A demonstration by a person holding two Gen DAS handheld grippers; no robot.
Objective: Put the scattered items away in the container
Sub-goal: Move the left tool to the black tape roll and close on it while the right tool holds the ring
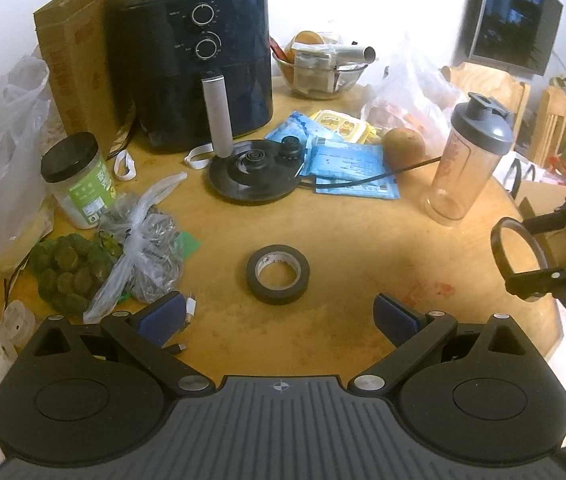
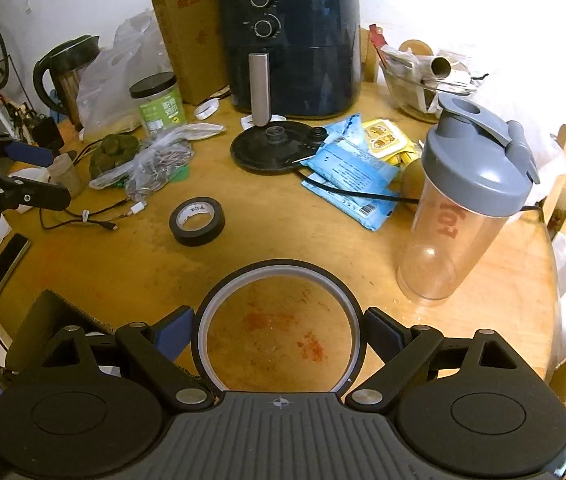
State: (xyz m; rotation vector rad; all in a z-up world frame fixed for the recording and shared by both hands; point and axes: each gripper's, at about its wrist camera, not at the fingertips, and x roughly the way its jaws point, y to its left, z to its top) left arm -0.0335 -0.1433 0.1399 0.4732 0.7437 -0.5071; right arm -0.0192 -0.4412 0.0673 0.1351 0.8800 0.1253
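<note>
Your right gripper (image 2: 279,334) has its jaws closed on a thin black ring (image 2: 279,270), held above the wooden table (image 2: 123,276) near the clear shaker bottle (image 2: 463,216). Your left gripper (image 1: 279,314) has its jaws wide apart and holds nothing. The black tape roll (image 1: 278,274) lies flat on the table just in front of it. A cardboard box edge (image 2: 55,304) shows under your right gripper's left side.
</note>
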